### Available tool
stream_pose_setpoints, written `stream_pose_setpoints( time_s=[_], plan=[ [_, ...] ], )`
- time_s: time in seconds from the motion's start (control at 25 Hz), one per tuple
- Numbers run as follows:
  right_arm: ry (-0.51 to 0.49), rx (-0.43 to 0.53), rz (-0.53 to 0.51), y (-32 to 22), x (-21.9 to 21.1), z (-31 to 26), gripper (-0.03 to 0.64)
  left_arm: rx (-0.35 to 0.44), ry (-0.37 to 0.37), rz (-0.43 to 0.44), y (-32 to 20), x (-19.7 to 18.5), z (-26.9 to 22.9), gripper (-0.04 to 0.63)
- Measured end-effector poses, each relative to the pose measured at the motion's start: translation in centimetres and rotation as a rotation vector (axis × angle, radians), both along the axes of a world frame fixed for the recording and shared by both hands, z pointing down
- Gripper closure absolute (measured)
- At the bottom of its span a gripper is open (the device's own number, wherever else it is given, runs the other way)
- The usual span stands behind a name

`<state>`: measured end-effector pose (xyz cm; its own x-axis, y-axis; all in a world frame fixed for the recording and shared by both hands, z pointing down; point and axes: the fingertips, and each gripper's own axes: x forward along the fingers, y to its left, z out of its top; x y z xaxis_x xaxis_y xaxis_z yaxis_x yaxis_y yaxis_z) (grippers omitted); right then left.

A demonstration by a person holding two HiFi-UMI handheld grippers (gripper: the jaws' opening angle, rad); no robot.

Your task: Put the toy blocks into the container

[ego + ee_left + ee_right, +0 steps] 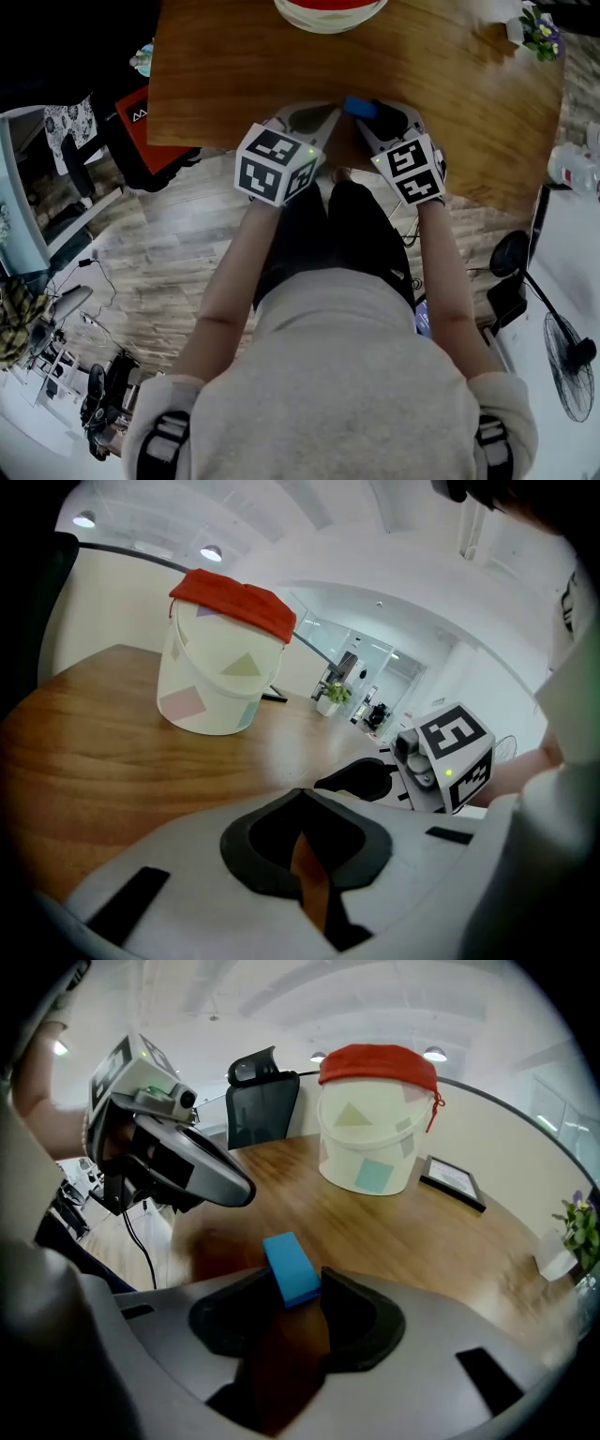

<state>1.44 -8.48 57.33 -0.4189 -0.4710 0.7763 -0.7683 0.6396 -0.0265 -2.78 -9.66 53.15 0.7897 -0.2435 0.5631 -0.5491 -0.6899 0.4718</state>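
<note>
Right gripper (296, 1285) is pinching the blue block (289, 1265) at its jaws' tips, low over the worktop (450, 1241), probably for lifting toward the container (370, 1138), well apart. Left gripper (301, 795) is idling, jaws together, empty.

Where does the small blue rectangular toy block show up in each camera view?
Head view: small blue rectangular toy block, upper centre, over the wooden table.
Left gripper view: not in it.
Right gripper view: lower centre, between the jaws.
Shared landmark: cream plastic bucket with red rim.
</note>
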Motion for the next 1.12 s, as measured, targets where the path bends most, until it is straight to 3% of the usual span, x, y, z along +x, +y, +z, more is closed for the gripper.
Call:
stream_pose_setpoints(
  time_s=[0.44,0.72,1.12],
  plan=[
    [-0.056,0.147,0.104,-4.8,-1.6,-6.0,0.443,0.058,0.019,0.007,-2.7,-2.1,-2.4,0.580],
    [-0.068,0.255,0.074,-7.5,-3.9,-10.2,0.443,0.115,0.029,0.006,-4.7,-3.3,-4.4,0.580],
    [-0.114,0.364,0.026,-10.1,-5.1,-16.5,0.443,0.162,0.075,-0.086,-7.5,-3.8,-7.0,0.580]
  ],
)
